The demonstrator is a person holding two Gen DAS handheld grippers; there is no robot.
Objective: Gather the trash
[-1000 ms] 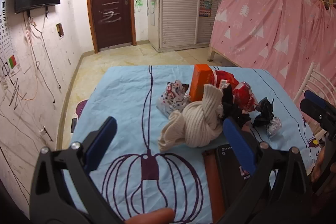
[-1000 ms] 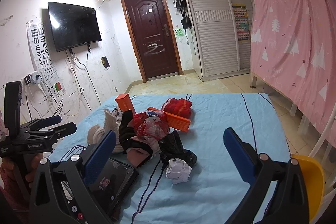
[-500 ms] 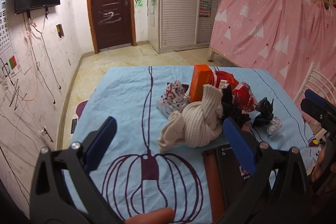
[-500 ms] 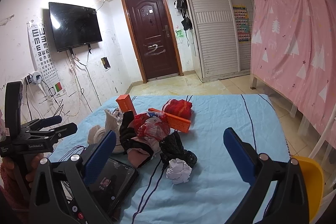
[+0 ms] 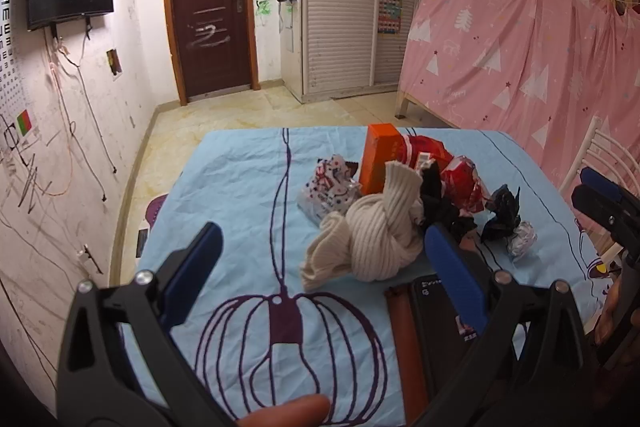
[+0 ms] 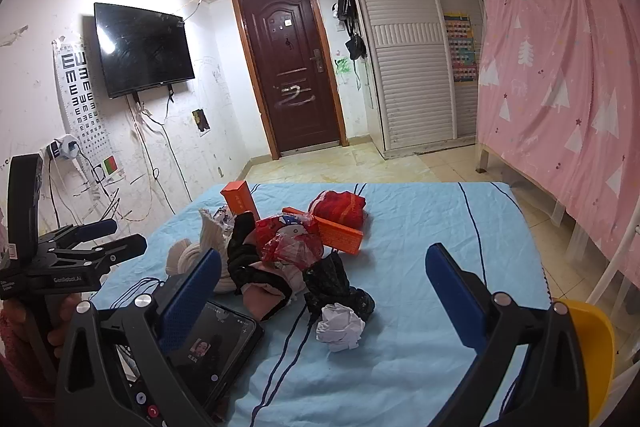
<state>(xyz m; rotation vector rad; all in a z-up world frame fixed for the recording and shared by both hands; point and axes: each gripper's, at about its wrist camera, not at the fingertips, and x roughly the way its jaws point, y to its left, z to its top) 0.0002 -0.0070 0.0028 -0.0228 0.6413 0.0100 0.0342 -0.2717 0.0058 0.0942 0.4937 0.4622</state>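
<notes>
Basically nothing collected yet: both tongs hover released, empty. Left tongs point(image 5: 320, 259) spread wide above blue-clothed table point(image 5: 240, 179); right tongs point(image 6: 324, 281) likewise spread. Trash pile mid-table, all untouched: crumpled white paper ball point(image 6: 340, 325) nearest right tongs, at 12 o'clock; black crumpled bag point(image 6: 336, 283) touching it behind; red wrappers point(image 6: 292, 239), orange box point(image 6: 340, 235) farther back. Cream knit point(image 5: 372, 235), phone point(image 6: 216, 347) likely not trash. Yellow bin point(image 6: 592, 343) at 4 o'clock, maybe destination.
</notes>
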